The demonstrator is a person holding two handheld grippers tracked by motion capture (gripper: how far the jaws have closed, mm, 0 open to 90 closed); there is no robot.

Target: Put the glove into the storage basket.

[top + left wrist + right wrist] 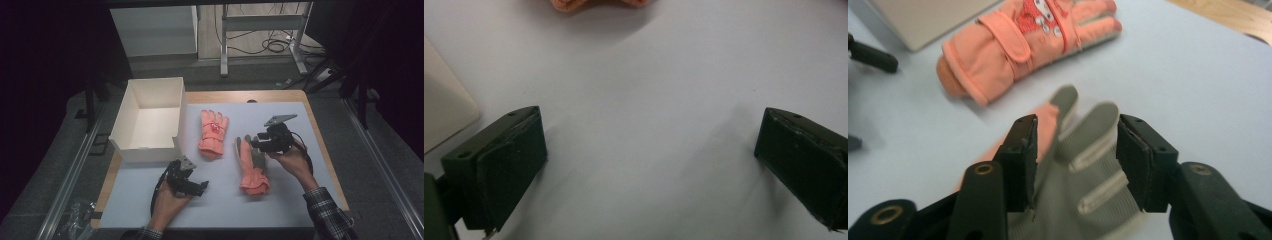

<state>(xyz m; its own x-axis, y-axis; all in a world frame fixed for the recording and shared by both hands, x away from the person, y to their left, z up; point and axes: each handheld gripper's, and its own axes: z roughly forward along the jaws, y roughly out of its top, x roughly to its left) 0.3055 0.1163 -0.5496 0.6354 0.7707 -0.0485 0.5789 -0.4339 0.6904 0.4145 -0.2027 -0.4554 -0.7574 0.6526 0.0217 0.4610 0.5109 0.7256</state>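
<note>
Right gripper (pixel 1075 150) spread over near glove's (pixel 251 167) grey fingers (long axis toward person), gripping nothing. Left gripper (pixel 649 165) wide, bare mat (pixel 649 75) beneath, farther off. Other glove (pixel 213 132) beside box (pixel 145 117).

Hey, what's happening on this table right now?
A person holds a claw in each hand over a white mat. The right claw is open around the fingers of a palm-up orange glove. The left claw hovers open over bare mat. A second orange glove lies beside an open white box.
</note>
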